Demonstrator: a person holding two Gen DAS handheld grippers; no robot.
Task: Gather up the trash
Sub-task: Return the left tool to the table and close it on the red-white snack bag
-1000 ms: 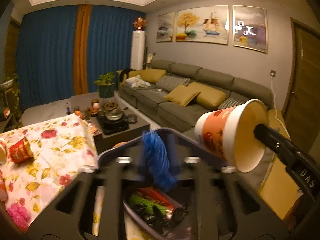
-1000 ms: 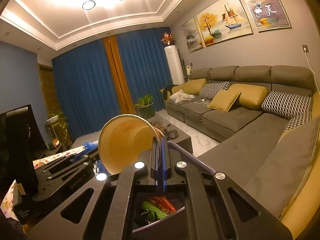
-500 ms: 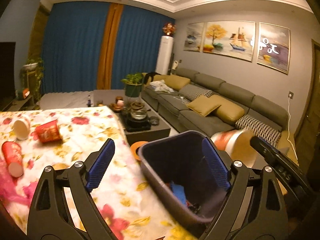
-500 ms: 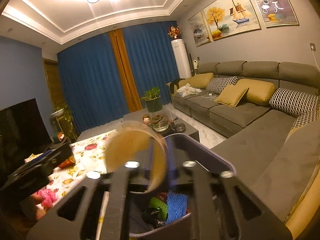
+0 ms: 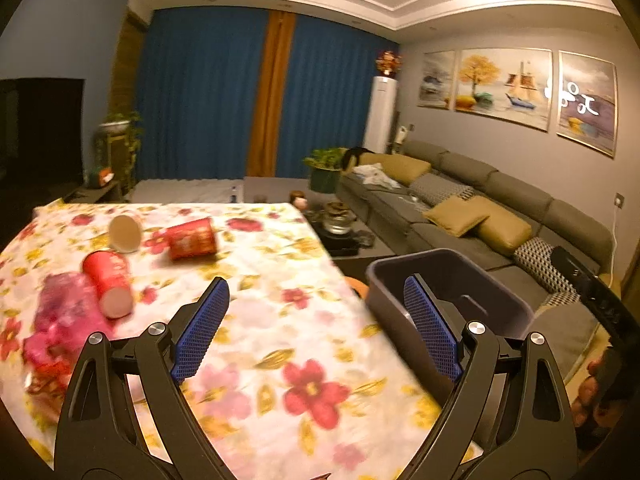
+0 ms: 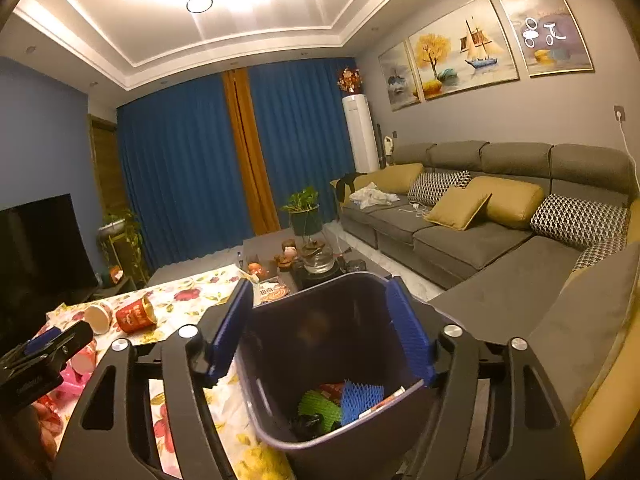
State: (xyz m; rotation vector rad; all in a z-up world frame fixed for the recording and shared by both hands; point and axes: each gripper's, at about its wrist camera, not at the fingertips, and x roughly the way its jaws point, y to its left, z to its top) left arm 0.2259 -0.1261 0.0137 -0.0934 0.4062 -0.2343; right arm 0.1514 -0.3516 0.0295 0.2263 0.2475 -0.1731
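My left gripper [image 5: 316, 330] is open and empty above the floral tablecloth [image 5: 280, 320]. Ahead of it on the left lie a red cup [image 5: 191, 238], a red can [image 5: 107, 280], a pale cup [image 5: 125, 233] and pink wrapping [image 5: 60, 328]. The dark trash bin [image 5: 452, 280] stands by the table's right edge. My right gripper [image 6: 320, 330] is open and empty right over the bin [image 6: 280, 340], which holds blue and green mesh and wrappers [image 6: 340, 400]. The red cup [image 6: 135, 315] and pale cup [image 6: 98, 317] also show in the right wrist view.
A grey sectional sofa [image 6: 480, 220] with yellow cushions runs along the right wall. A low coffee table [image 6: 304, 264] with a teapot and ornaments stands beyond the bin. A TV [image 6: 40, 248] and plants are at the left. Blue curtains are behind.
The right gripper opened and the orange-and-white paper cup it held left it over the bin. The left gripper swung left from the bin to over the table, open and empty.
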